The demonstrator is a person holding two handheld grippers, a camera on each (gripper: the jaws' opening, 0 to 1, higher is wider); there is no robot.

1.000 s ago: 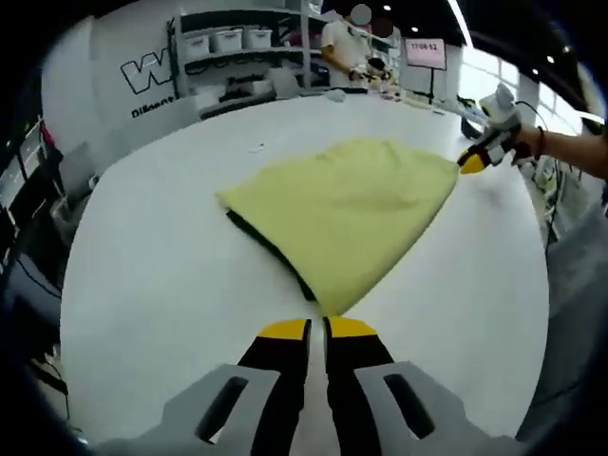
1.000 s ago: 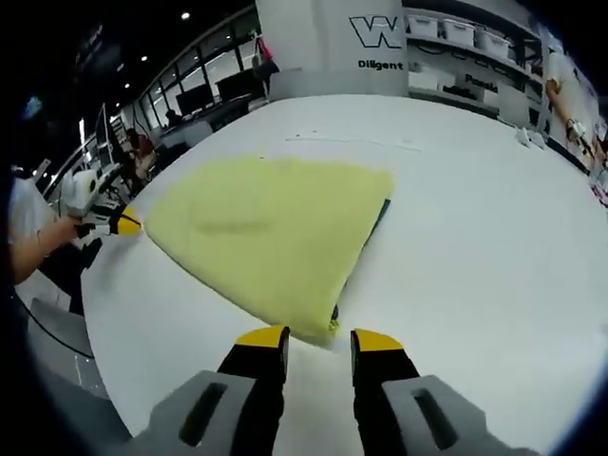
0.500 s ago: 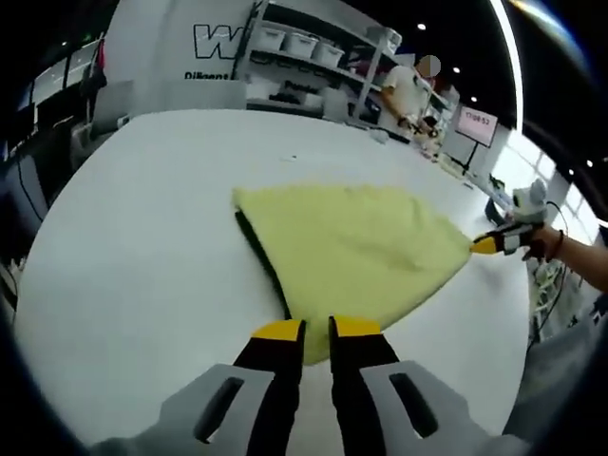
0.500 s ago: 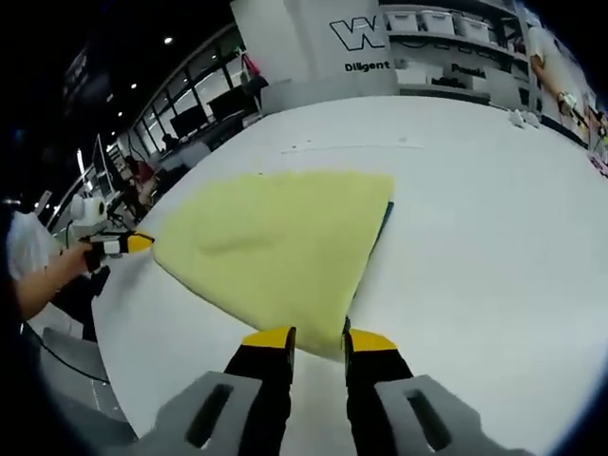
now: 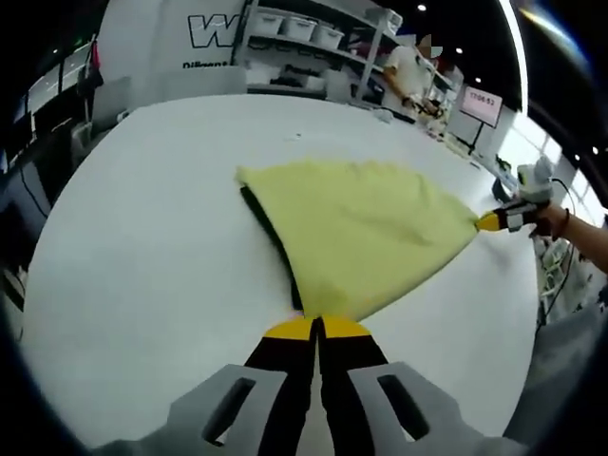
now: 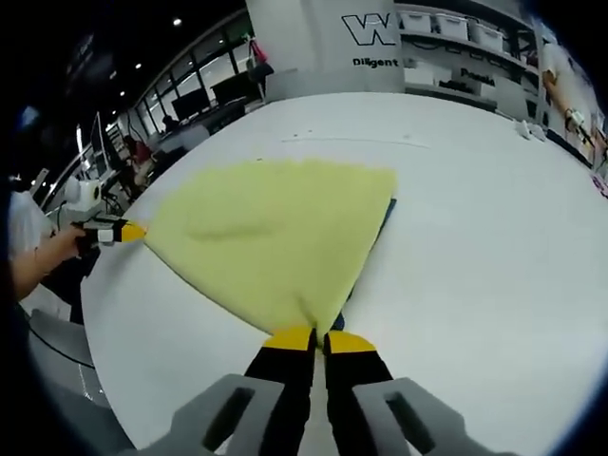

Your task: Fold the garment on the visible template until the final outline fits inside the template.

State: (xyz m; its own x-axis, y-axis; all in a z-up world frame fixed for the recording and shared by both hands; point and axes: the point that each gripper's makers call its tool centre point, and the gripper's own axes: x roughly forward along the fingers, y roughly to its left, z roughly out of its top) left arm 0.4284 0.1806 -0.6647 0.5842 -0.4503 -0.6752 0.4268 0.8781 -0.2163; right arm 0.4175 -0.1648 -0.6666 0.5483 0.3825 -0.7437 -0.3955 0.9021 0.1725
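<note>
Yellow cloth point(image 5: 356, 233) folded, dark template point(image 5: 269, 237) peeking out. Left tongs point(image 5: 316, 329), right tongs point(image 6: 318, 339) each pinch corner. More folding left.

garment point(image 5: 356, 233) on table point(image 5: 142, 256) | dark layer, maybe template point(image 5: 271, 237), beneath garment

The garment point(image 5: 356, 237) is soft, matt yellow cloth, faintly nubby, perhaps fleece. The white surface point(image 5: 142, 247) looks smooth and matt.
</note>
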